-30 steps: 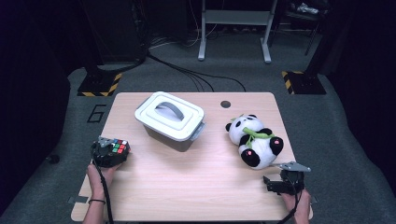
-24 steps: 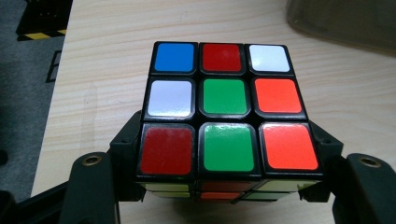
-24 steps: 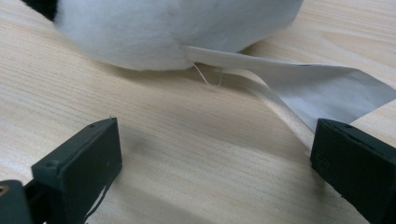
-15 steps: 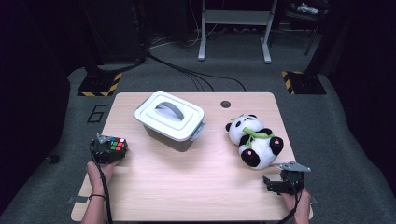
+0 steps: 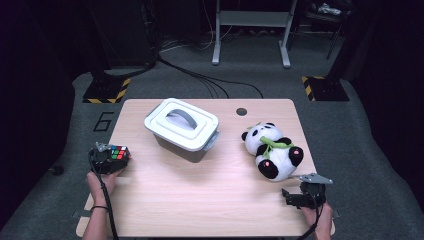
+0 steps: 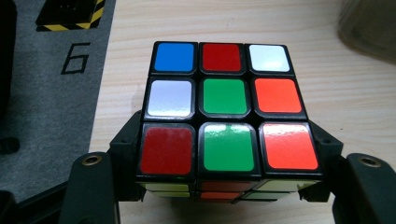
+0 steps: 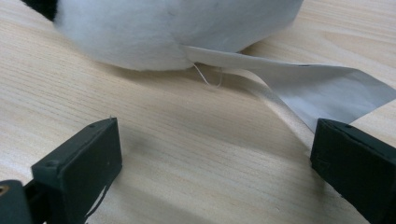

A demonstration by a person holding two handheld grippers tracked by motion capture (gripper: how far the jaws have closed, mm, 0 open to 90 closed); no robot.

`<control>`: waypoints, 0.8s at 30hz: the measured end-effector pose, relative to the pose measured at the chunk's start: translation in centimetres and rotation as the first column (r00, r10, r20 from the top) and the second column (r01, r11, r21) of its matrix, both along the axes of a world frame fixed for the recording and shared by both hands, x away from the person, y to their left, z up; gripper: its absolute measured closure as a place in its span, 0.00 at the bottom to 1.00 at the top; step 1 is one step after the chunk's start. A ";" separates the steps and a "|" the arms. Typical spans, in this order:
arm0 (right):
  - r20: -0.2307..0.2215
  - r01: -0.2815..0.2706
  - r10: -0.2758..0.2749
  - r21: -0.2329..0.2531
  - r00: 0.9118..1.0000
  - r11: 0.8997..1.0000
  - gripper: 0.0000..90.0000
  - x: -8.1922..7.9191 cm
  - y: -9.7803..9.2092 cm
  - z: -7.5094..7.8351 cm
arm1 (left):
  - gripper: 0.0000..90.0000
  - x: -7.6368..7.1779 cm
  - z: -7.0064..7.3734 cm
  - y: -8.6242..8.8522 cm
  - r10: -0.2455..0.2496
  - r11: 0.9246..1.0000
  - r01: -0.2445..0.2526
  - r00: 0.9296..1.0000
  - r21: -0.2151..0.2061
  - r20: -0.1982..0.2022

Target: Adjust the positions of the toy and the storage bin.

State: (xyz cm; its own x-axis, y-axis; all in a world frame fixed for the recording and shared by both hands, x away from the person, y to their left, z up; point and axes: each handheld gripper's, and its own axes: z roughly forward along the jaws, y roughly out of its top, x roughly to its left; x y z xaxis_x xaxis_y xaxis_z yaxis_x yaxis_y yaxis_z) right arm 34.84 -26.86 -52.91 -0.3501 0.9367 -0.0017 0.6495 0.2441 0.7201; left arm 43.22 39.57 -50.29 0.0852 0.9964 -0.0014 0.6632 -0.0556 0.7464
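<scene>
At the table's left edge, my left gripper (image 5: 109, 159) is shut on a scrambled Rubik's cube (image 5: 117, 153). In the left gripper view the cube (image 6: 227, 114) sits between the two black jaws, its top face showing red, green, blue, white and orange stickers. A plush panda (image 5: 271, 151) lies on its back at the right of the table. My right gripper (image 5: 301, 195) rests just in front of it, open. In the right gripper view its jaws stand wide apart around bare wood, with the panda's white body (image 7: 177, 28) and its fabric label (image 7: 303, 88) right ahead.
A grey lidded plastic box (image 5: 183, 128) with a handle stands in the middle back of the wooden table (image 5: 200, 200). A cable hole (image 5: 242, 111) lies behind the panda. Grey floor with a painted 6 (image 5: 103, 121) borders the table's left side.
</scene>
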 end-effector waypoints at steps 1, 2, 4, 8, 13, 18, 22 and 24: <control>0.000 -0.001 0.001 -0.001 1.000 1.000 0.01 0.0 0.0 0.0 | 0.38 0.0 -0.1 0.1 -0.002 1.000 0.002 1.000 0.002 0.000; 0.000 -0.001 0.001 -0.001 1.000 1.000 0.01 0.0 0.0 0.0 | 0.38 0.1 -0.3 0.2 -0.005 1.000 0.005 1.000 0.016 -0.002; 0.000 0.000 0.000 -0.001 1.000 1.000 0.01 0.0 0.0 0.0 | 0.38 0.1 -0.6 0.2 -0.008 1.000 0.008 1.000 0.022 -0.007; 0.000 -0.001 0.001 -0.001 1.000 1.000 0.01 0.0 0.0 0.0 | 0.38 -0.2 -1.0 0.5 -0.009 1.000 0.009 1.000 0.003 0.012; 0.000 0.000 0.000 -0.001 1.000 1.000 0.01 0.0 0.0 0.0 | 0.33 -0.3 -0.9 0.6 -0.015 1.000 0.015 1.000 -0.007 -0.005; 0.000 0.000 0.000 -0.001 1.000 1.000 0.01 0.0 0.0 0.0 | 0.16 -1.0 -0.1 0.7 -0.012 1.000 0.012 1.000 -0.019 -0.018; 0.000 0.000 0.000 0.000 1.000 1.000 0.01 0.0 0.0 0.0 | 0.10 -2.2 1.0 0.4 -0.014 1.000 0.014 1.000 -0.010 -0.003; 0.000 0.000 0.000 -0.001 1.000 1.000 0.01 0.0 0.0 0.0 | 0.07 -2.8 1.5 0.0 -0.025 1.000 0.025 1.000 -0.002 0.016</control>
